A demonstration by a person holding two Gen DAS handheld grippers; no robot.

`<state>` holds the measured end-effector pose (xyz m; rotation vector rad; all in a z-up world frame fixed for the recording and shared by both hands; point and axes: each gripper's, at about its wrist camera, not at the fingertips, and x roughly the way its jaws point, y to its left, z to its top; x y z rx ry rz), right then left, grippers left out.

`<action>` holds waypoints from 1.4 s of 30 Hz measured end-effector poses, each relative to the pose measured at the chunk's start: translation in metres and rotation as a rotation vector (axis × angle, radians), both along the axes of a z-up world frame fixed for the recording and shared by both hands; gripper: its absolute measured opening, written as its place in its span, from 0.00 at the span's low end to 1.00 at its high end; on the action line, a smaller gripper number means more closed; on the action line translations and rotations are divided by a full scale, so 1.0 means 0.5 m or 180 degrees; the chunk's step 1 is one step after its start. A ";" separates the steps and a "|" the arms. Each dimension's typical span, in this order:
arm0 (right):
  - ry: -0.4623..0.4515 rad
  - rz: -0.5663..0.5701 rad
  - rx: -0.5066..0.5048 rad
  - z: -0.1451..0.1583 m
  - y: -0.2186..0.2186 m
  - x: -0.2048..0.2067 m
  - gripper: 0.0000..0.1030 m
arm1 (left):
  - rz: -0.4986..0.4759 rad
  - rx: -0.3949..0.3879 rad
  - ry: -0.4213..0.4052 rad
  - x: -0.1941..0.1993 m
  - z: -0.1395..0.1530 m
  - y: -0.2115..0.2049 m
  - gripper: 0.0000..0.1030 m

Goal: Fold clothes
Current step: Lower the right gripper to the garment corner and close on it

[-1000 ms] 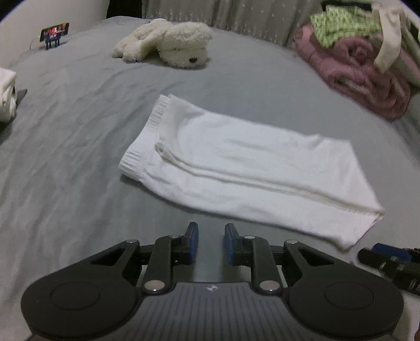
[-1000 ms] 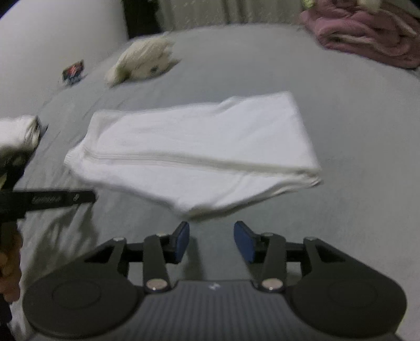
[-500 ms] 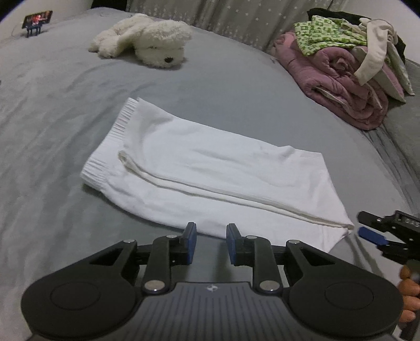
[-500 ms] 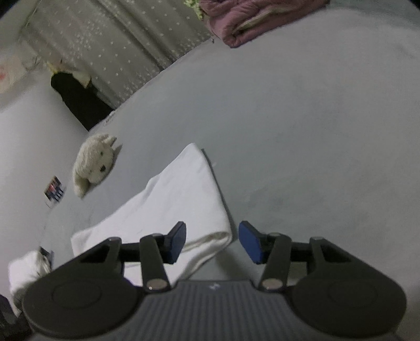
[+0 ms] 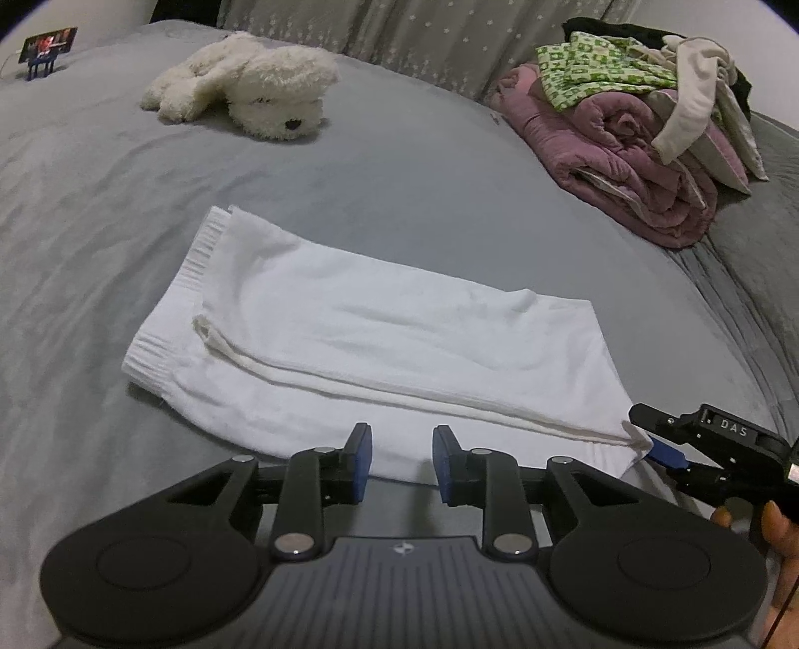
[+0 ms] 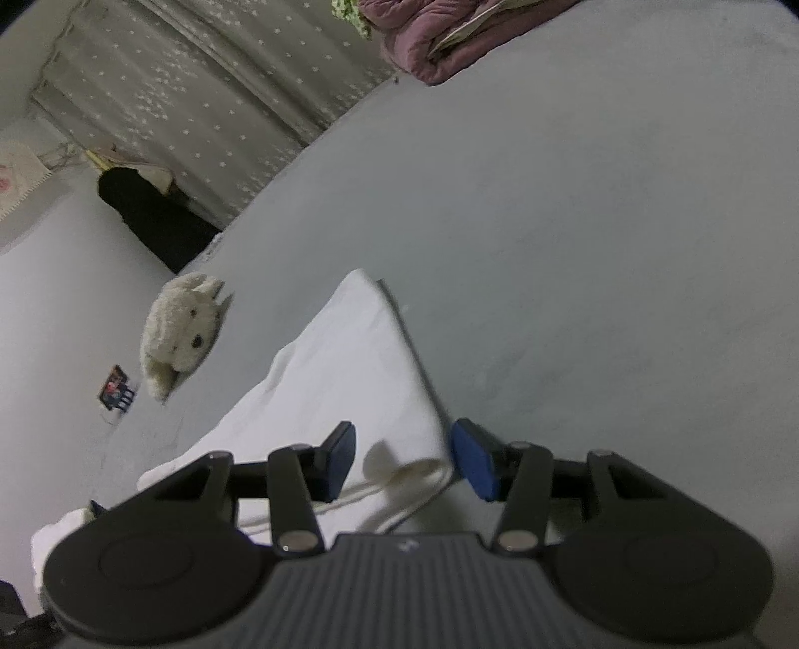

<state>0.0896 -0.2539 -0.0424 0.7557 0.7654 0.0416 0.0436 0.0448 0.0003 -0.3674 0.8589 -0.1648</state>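
At the near edge of the grey bed (image 5: pixel 399 199), the left gripper (image 5: pixel 401 462) hangs with its jaws apart and nothing between them, the blue pads (image 5: pixel 360 462) just over the long near side of the white garment (image 5: pixel 379 339). That garment lies flat on the bed, folded lengthwise, its ribbed band toward the left of the left wrist view.

The right gripper (image 6: pixel 403 462) is also spread open, holding nothing — its two pads (image 6: pixel 474 464) straddle the near right corner of the white garment (image 6: pixel 344 389) without closing on it. From the left wrist view the right gripper (image 5: pixel 649 439) shows its tips at that same corner; contact with the cloth cannot be confirmed. Part of a hand (image 5: pixel 784 539) is visible behind it.

Further out: a white plush dog (image 5: pixel 249 92) lies near the far left of the bed, well apart from the garment. A pile of clothes (image 5: pixel 644 130) — pink, green-patterned and cream items — sits at the far right. A small phone on a stand (image 5: pixel 47 47) stands at the far left corner. No containers are seen.
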 end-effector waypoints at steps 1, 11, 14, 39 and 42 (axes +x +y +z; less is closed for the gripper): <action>-0.0001 -0.0007 0.0033 -0.001 0.000 0.001 0.45 | 0.0003 -0.0011 0.0008 0.002 -0.001 0.001 0.24; 0.0006 0.0043 -0.0098 0.001 0.013 -0.004 0.18 | 0.0002 -0.0099 0.0100 0.007 -0.011 0.006 0.25; 0.0009 0.0059 -0.0144 0.002 0.017 -0.006 0.14 | -0.0003 -0.0104 0.0102 0.007 -0.011 0.007 0.25; -0.0121 0.0092 -0.0509 0.027 0.037 -0.018 0.13 | 0.0011 -0.0120 0.0115 0.012 -0.011 0.015 0.25; -0.0188 0.0065 -0.0508 0.039 0.038 -0.023 0.13 | 0.0013 -0.0119 0.0111 0.012 -0.011 0.016 0.25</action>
